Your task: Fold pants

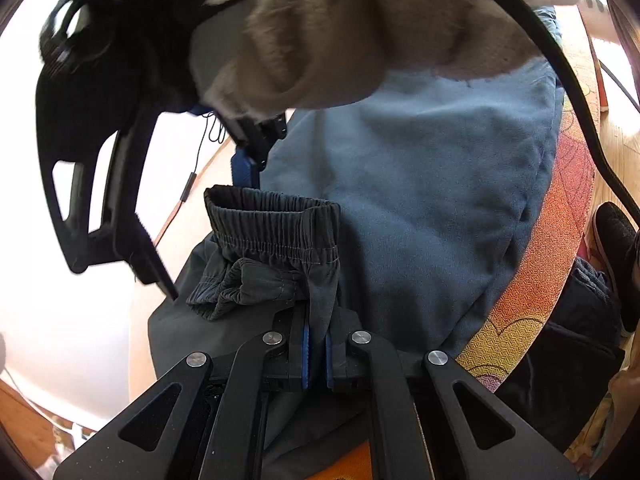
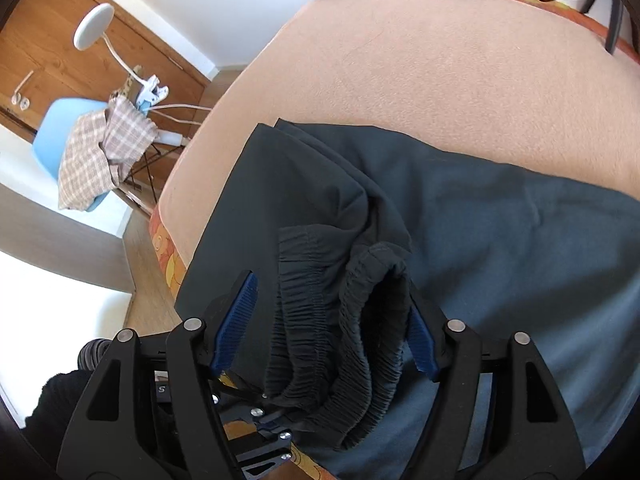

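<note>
The pants (image 2: 460, 208), dark grey-blue, lie spread on a peach-coloured bed cover (image 2: 440, 60), their cloth reaching to the near edge of the bed where an orange patterned sheet (image 1: 552, 220) shows along the side. The gathered elastic waistband (image 2: 340, 320) is bunched up at the near end of the garment.

The left gripper (image 1: 316, 354) is closed tight on a fold of the pants just below the waistband, the blue pads pressed on the cloth, so that the waistband (image 1: 272, 232) stands up in a loop just beyond the fingertips. The right gripper (image 2: 328, 332) stands with its jaws wide apart; the bunched waistband sits between the two blue pads, and the left pad clearly stands clear of the cloth, while the right pad is half hidden behind the fabric, so contact there cannot be judged with certainty.

In the left wrist view the right gripper appears at the far left above the pants, blurred, held by a hand whose fluffy beige sleeve (image 1: 340, 32) fills the top of the picture. A black cable (image 1: 560, 72) curves down the right side.

Beyond the left side of the bed stands a light blue chair (image 2: 52, 136) draped with a checked cloth (image 2: 100, 152), with a white clip-on lamp (image 2: 96, 28) beside it, in front of a wooden door (image 2: 48, 32).
</note>
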A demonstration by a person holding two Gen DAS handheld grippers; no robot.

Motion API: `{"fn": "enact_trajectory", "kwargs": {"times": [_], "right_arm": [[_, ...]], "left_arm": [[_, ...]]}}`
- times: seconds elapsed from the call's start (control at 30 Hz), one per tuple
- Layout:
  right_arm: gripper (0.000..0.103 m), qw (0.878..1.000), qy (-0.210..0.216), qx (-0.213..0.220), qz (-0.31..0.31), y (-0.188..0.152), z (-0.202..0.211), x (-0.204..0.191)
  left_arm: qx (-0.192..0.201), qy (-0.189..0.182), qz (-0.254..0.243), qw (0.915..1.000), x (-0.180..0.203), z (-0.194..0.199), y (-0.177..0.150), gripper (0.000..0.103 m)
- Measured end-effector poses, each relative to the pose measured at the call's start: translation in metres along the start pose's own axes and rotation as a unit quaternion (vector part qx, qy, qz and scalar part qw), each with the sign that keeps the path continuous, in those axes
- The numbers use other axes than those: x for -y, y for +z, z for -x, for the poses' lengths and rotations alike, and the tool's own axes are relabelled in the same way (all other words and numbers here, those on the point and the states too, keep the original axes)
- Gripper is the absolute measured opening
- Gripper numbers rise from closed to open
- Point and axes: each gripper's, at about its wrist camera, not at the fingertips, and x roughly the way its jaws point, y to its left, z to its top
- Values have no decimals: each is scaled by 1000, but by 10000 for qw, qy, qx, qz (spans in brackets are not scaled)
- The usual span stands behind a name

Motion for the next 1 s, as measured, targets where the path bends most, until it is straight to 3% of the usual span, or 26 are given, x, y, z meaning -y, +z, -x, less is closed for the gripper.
{"fn": "enact_trajectory", "kwargs": {"times": [0.2, 0.4, 0.47, 0.53, 0.6, 0.7, 0.77, 0.93, 1.0], "right_arm": [[76, 9888, -1042, -797, 710, 15, -34, -48], [76, 9615, -1988, -1473, 1199, 15, -70, -67], [76, 9639, -1923, -1448, 1137, 16, -70, -65], [65, 9690, -1833, -1327, 989, 17, -63, -58], [46, 9780, -1563, -1186, 704, 18, -46, -39], [33, 9911, -1021, -849, 119, 14, -19, -10], [33, 9967, -524, -562, -279, 2, -1, 13], [33, 9957, 306, -183, -860, -25, 19, 52], [44, 9945, 437, -77, -948, -33, 25, 59]], "left_arm": [[38, 55, -94, 9999, 12, 7, 8, 4], [49, 38, -92, 9999, 24, 14, 14, 4], [51, 24, -102, 9999, 27, 17, 16, 4], [57, 10, -96, 9999, 30, 20, 18, 4], [73, -2, -104, 9999, 34, 22, 20, 4], [104, -54, -116, 9999, 37, 20, 23, 4], [114, -83, -138, 9998, 41, 22, 28, 4], [131, -243, -13, 9996, 43, 23, 34, 4], [134, -243, -39, 9996, 47, 24, 38, 4]]}}
